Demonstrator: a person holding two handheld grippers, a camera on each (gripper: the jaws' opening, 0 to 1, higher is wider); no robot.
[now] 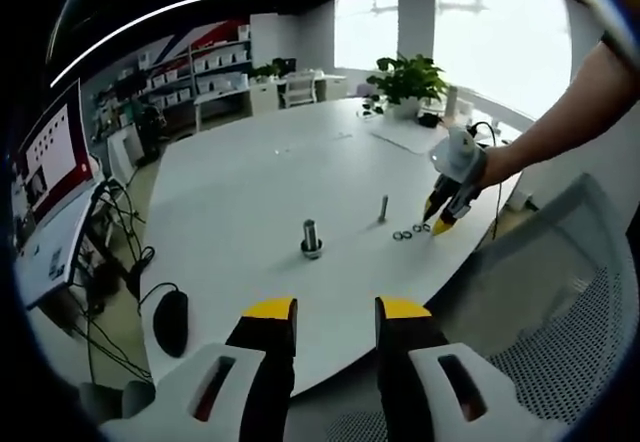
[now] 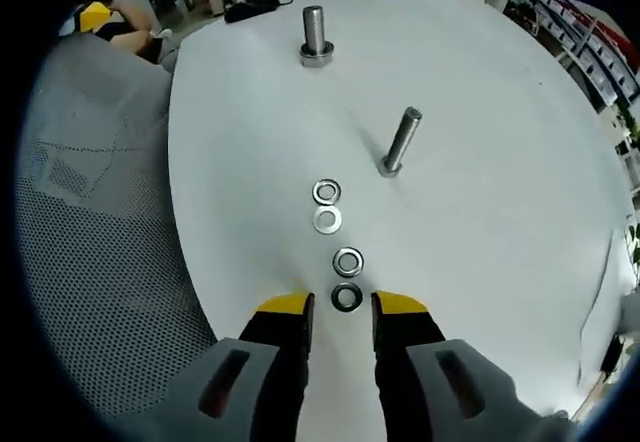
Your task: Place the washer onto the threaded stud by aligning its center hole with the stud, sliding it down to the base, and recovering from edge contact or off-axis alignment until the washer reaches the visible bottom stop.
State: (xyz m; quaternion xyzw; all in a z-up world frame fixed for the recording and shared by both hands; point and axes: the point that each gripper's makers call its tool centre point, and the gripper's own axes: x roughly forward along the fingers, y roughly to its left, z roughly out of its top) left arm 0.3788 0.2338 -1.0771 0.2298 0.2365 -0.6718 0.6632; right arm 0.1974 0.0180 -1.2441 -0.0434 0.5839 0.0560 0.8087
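Several flat steel washers lie in a row on the white table (image 2: pixel 500 212). The nearest washer (image 2: pixel 346 297) rests between the tips of my right gripper (image 2: pixel 343 308), which is open and not touching it. A thin threaded stud (image 2: pixel 400 142) stands upright just beyond the row. Farther off stands a thicker stud (image 2: pixel 315 34) with a ring at its base. In the left gripper view, my left gripper (image 1: pixel 336 312) hangs open and empty off the table's near edge. From there I see the thick stud (image 1: pixel 311 237), the thin stud (image 1: pixel 383 207), the washers (image 1: pixel 402 234) and the right gripper (image 1: pixel 440 220).
A mesh chair (image 2: pixel 90 242) sits against the table edge beside the right gripper, seen too as a chair (image 1: pixel 540 332) from the left. A black mouse (image 1: pixel 170 322) lies near the table's corner. A plant (image 1: pixel 405 77) and papers sit at the far end.
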